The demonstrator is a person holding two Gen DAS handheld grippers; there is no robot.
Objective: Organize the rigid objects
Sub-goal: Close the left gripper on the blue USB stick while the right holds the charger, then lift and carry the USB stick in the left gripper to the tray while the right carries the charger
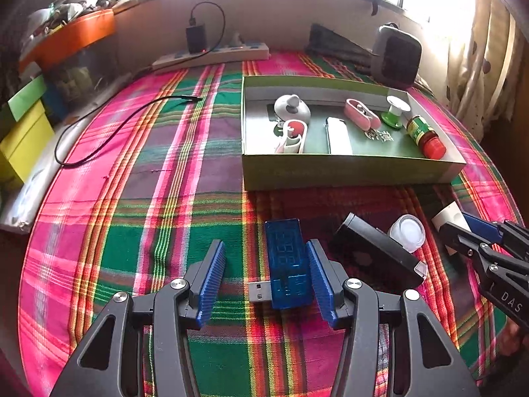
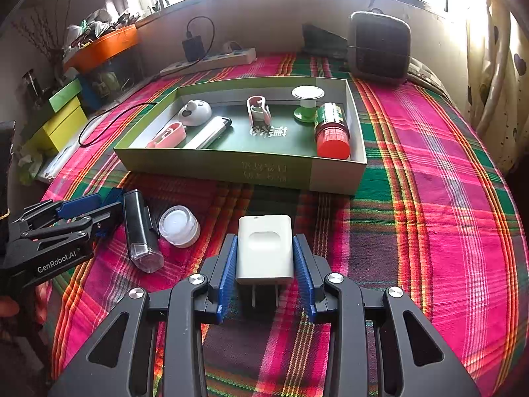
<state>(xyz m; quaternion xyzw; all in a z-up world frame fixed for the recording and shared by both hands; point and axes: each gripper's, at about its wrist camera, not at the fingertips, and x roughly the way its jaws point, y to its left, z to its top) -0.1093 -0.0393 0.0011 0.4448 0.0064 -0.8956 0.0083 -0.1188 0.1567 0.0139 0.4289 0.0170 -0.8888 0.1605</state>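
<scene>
In the left wrist view the left tool stands open at lower centre over the plaid cloth; the blue USB stick lies between its pads, against the right pad and clear of the left; in the right wrist view the right tool grips the white charger at lower centre; the green box sits behind it.

Right gripper squeezing a white plug over the bright checked cloth. Left gripper off to the side, next to a black stick and a little clear cup. Green box behind, holding small things.
</scene>
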